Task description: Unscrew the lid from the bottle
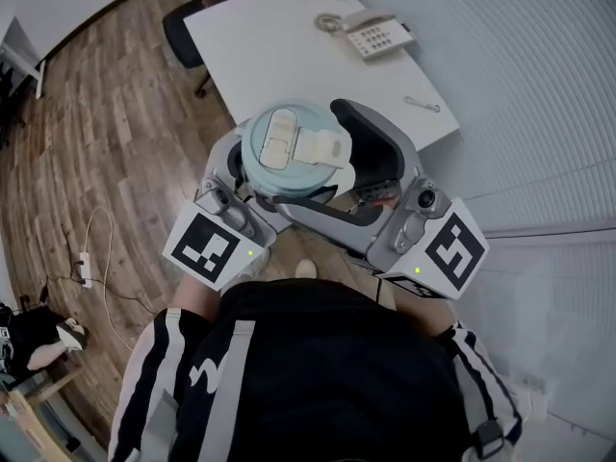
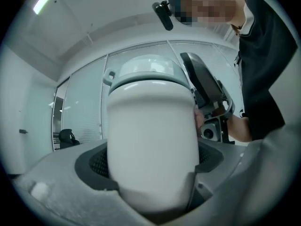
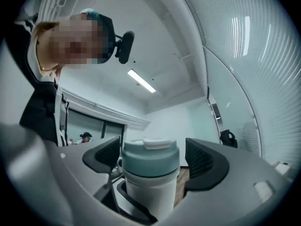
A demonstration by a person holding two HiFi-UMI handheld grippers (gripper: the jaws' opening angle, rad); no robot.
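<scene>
A white bottle [image 2: 153, 145] with a pale teal flip lid [image 1: 289, 142] is held upright in the air, close to the person's chest. My left gripper [image 2: 150, 166] is shut on the bottle's white body, with a dark pad [image 2: 96, 164] pressed to each side. In the head view the left gripper [image 1: 252, 183] is mostly hidden under the lid. My right gripper [image 3: 150, 160] stands open, its pads [image 3: 203, 161] on either side of the lid [image 3: 150, 155] with a gap on both sides. From above, the right gripper [image 1: 313, 166] reaches in from the right.
A white table [image 1: 279, 46] stands ahead with a desk phone [image 1: 375, 35] and a small metal item [image 1: 422, 104] on it. A black office chair [image 1: 183, 32] stands at its left. A power strip and cable [image 1: 89, 263] lie on the wooden floor.
</scene>
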